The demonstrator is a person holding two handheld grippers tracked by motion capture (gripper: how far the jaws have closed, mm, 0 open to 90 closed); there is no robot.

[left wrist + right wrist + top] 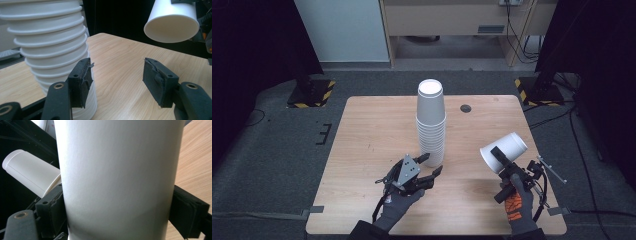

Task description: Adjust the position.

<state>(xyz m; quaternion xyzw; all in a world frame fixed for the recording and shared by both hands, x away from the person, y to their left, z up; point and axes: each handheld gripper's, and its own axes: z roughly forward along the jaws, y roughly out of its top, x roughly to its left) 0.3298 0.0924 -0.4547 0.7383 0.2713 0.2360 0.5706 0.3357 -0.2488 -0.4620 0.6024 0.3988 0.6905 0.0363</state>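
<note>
Right gripper (503,161) fingers clamping 1 cup (505,151); left gripper (430,166) fingers spread beside stack (431,122).

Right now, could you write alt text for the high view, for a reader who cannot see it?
A person's right gripper holds a single white cup tilted above a wooden table. The left gripper sits open at the base of a tall stack of white cups near the table's middle.

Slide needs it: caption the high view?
Right gripper lifts one paper cup; left gripper open beside cup stack.
</note>
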